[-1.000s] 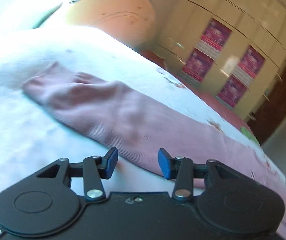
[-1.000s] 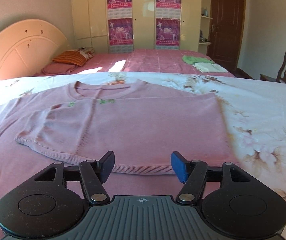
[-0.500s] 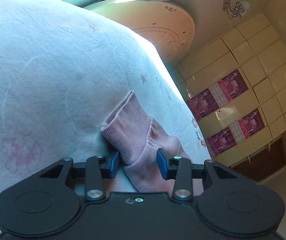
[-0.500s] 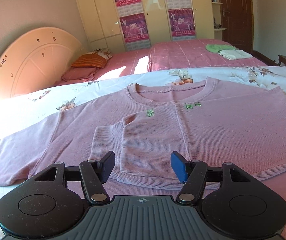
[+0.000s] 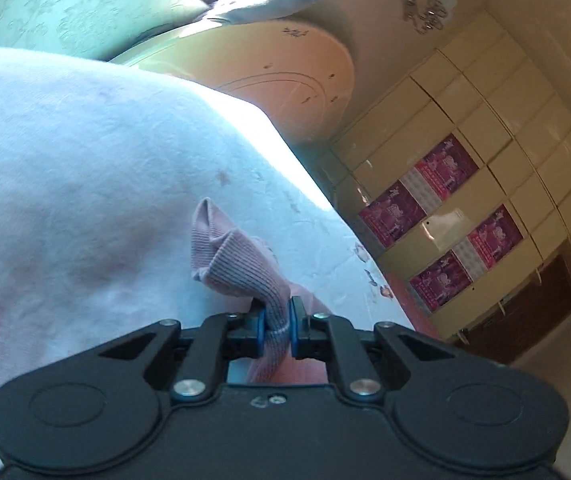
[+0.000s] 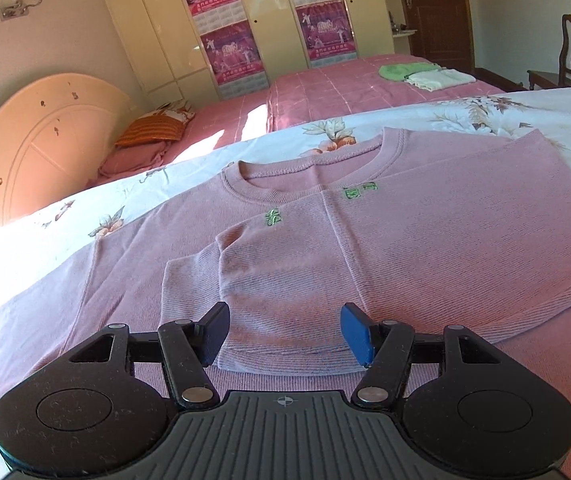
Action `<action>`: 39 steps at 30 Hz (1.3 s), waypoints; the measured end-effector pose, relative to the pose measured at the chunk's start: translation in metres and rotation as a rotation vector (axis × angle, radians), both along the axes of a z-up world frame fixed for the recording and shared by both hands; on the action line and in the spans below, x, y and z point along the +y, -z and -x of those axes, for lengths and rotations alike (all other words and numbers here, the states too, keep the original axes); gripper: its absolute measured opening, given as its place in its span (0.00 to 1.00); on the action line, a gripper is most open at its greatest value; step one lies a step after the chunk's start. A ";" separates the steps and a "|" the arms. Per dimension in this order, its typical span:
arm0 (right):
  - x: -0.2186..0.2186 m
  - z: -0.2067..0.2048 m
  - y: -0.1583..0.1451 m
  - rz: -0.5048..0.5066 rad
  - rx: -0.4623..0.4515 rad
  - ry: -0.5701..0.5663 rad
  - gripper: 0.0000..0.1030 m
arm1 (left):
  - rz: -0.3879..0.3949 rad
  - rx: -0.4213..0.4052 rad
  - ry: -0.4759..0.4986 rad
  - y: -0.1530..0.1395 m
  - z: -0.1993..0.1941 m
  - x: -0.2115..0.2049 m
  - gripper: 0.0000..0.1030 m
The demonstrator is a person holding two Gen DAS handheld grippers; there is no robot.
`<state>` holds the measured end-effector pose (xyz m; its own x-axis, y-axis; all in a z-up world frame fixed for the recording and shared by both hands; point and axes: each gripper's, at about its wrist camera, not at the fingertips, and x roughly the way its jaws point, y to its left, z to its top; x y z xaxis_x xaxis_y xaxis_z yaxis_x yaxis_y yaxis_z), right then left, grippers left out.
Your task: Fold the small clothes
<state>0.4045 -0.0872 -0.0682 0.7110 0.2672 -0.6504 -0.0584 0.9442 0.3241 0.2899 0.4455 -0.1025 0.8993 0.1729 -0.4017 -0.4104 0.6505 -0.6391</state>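
Pink sweater [image 6: 405, 240] flat on bedsheet [image 6: 425, 116]; left gripper [image 5: 276, 322] jaws closing, pinching cuff [image 5: 237, 260]; right gripper [image 6: 285, 334] jaws apart, empty.

My left hand-held gripper [image 5: 276, 326] is matte black, with two round housings, silver screws on its linkage arms and blue pads on its fingers [image 5: 260, 330]. My right hand-held gripper [image 6: 285, 334] matches it, dusty, with a ribbed grey centre plate bearing a small crosshair mark.
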 end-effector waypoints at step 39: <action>-0.077 0.003 0.003 -0.367 0.133 -0.073 0.60 | -0.352 0.179 0.601 0.001 -0.039 -0.271 0.43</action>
<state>0.4016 -0.1645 -0.0708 0.5974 0.5458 -0.5876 -0.0558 0.7592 0.6484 0.3289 0.1744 -0.1031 0.8052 -0.1857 -0.5632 0.0050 0.9518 -0.3067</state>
